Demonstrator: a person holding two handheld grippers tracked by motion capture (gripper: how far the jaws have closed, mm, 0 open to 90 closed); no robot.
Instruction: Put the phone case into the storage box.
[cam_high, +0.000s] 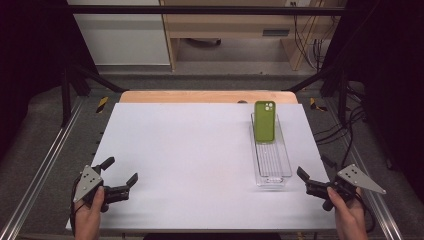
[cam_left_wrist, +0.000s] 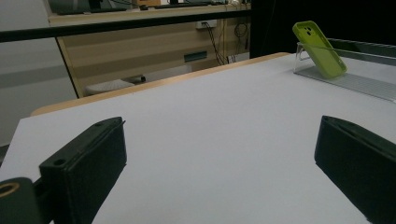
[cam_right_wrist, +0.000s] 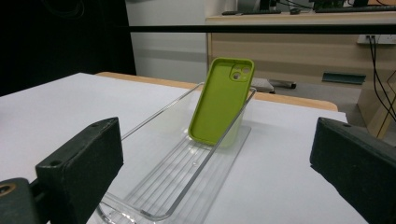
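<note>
White tabletop (cam_high: 200, 165) stretches out in front of me, a strip of wooden edge along its far side, pale cabinets and dangling cables beyond that. Both my hands sit at the near edge, well apart, one at each corner.

Left gripper (cam_high: 121, 177) rests low at the near left, jaws spread wide with nothing but bare white surface between them; in the left gripper view the two black jaws frame empty table, and far off to the right I see the phone case (cam_left_wrist: 319, 49) leaning up.

Right gripper (cam_high: 303, 180) sits at the near right, jaws also released and wide apart, gripping nothing. It is just beside the near end of the clear plastic tray (cam_high: 280, 175), not touching it as far as I can tell.

That tray lies lengthwise on the right side of the table, ribbed floor, long and narrow. Green phone case (cam_right_wrist: 222, 100) stands tilted at its far end, camera cutout up top, back leaning against the tray's far wall, foot on the tray floor (cam_right_wrist: 187, 182).
</note>
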